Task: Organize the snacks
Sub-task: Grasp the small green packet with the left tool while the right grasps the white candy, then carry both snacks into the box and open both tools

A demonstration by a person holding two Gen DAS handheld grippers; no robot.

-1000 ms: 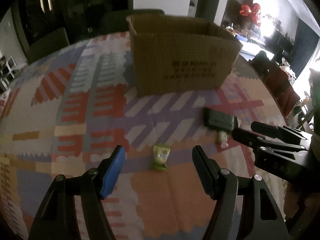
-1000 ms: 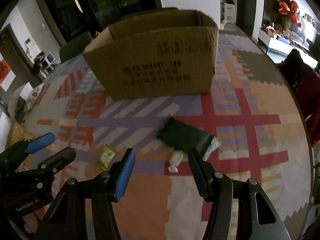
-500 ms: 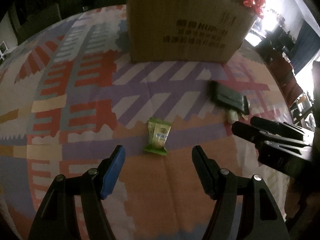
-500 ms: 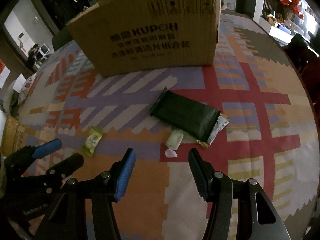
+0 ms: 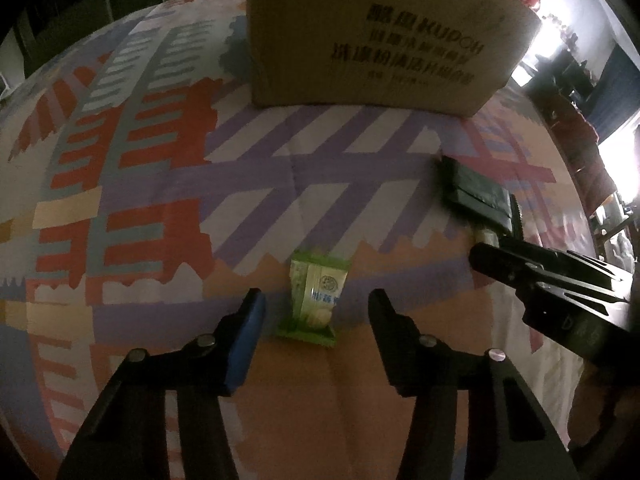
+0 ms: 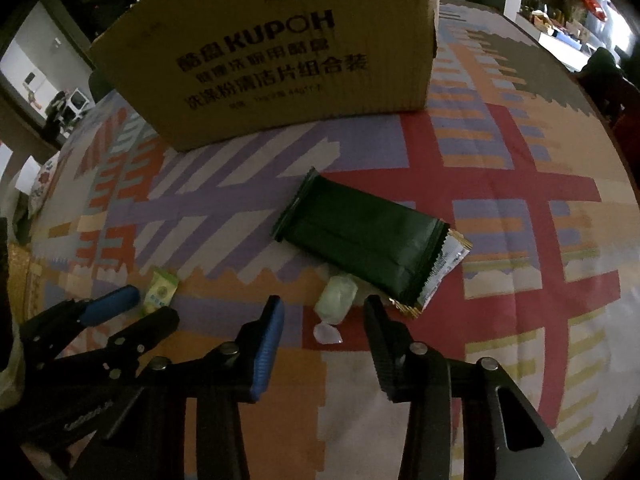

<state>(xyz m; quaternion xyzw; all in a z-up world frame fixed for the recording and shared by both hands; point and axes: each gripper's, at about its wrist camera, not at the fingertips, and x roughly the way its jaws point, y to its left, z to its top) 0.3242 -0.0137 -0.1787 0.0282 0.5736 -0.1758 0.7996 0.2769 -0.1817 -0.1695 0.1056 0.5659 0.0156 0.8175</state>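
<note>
Closing in on the counter (image 5: 120, 208), both tongs have dropped lower and nearer their targets than a second ago, when the snacks sat small and well ahead of the tips; the left tongs (image 5: 316, 304) now stand wide open with the green snack packet (image 5: 314, 302) lying flat between the two fingers, neither finger touching it, nothing held; the right tongs (image 6: 323, 312) are equally wide open and empty, with the small pale wrapped candy (image 6: 335, 298) just ahead of and between the tips; the dark green bar wrapper (image 6: 360, 240) lies touching or just beside that candy, a silvery packet edge (image 6: 448, 264) poking out beneath it; the cardboard box (image 6: 272, 52) stands upright further back, well apart from all the snacks. By my reading, the approach is finished and the grasp comes next; nothing has reached the box, so the sorting is barely begun.
</note>
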